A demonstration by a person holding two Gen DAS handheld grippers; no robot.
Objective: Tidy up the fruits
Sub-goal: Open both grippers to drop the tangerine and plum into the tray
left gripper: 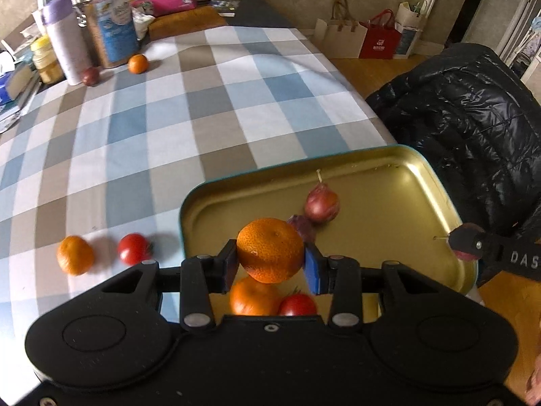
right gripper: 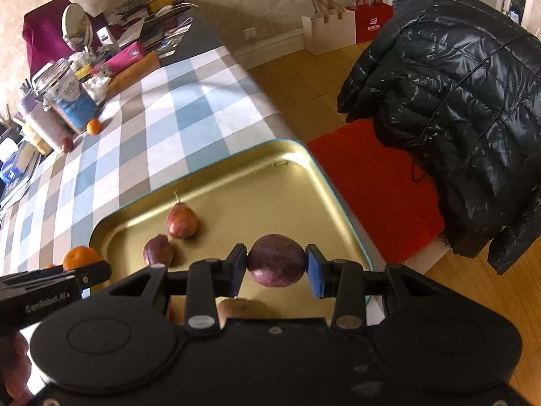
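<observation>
My left gripper (left gripper: 270, 258) is shut on a mandarin (left gripper: 269, 249), held over the near left part of the gold tray (left gripper: 405, 203). Below it in the tray lie another mandarin (left gripper: 253, 297) and a tomato (left gripper: 297, 304). My right gripper (right gripper: 276, 267) is shut on a dark purple passion fruit (right gripper: 276, 260) above the tray (right gripper: 270, 186). A red pear (right gripper: 181, 220) and a second passion fruit (right gripper: 158, 249) lie in the tray. On the checked cloth lie a mandarin (left gripper: 75, 254), a tomato (left gripper: 134, 248), a far mandarin (left gripper: 138, 63) and a far dark fruit (left gripper: 90, 76).
Jars, a flask (left gripper: 64, 39), books and pouches crowd the far left end of the table. A black padded jacket (right gripper: 456, 101) hangs on a chair with a red cushion (right gripper: 372, 182) to the right. Paper bags (right gripper: 329, 30) stand on the floor by the wall.
</observation>
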